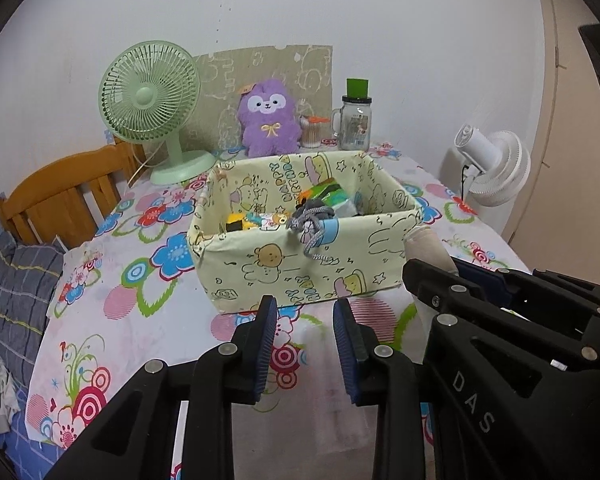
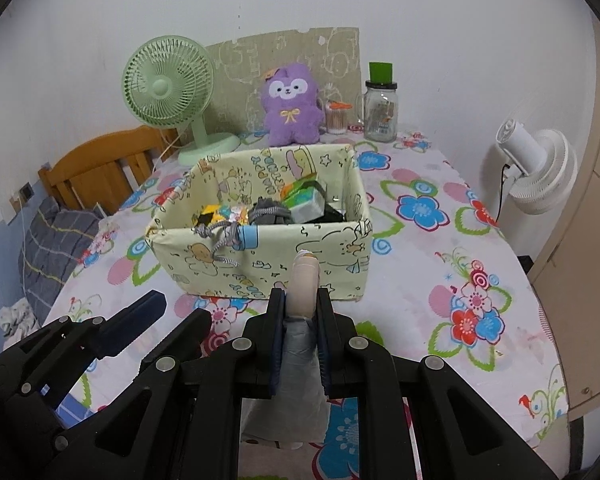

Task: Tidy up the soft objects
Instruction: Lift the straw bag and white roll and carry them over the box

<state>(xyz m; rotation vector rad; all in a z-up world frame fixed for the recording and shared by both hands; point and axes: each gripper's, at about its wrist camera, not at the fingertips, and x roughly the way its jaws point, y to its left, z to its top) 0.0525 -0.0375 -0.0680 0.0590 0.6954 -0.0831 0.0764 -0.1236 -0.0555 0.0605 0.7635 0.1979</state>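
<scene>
A pale yellow fabric box [image 1: 300, 276] [image 2: 268, 264] with cartoon prints stands mid-table. It holds several soft items, and a grey drawstring pouch [image 1: 310, 216] [image 2: 266, 212] hangs its cord over the front rim. My right gripper [image 2: 302, 312] is shut on a rolled beige and grey sock [image 2: 305, 280], held just in front of the box. The sock also shows in the left wrist view [image 1: 428, 248], beside the box's right corner. My left gripper [image 1: 305, 320] is open and empty, in front of the box. A purple plush toy [image 1: 269, 120] [image 2: 292, 104] sits behind the box.
A green desk fan [image 1: 152, 96] [image 2: 168, 84], a glass jar [image 1: 355, 124] [image 2: 380, 110] and a cotton swab tub [image 1: 311, 132] stand at the table's back by the wall. A white fan [image 1: 496, 168] [image 2: 540, 172] stands off the right edge. A wooden chair [image 1: 64, 196] is left.
</scene>
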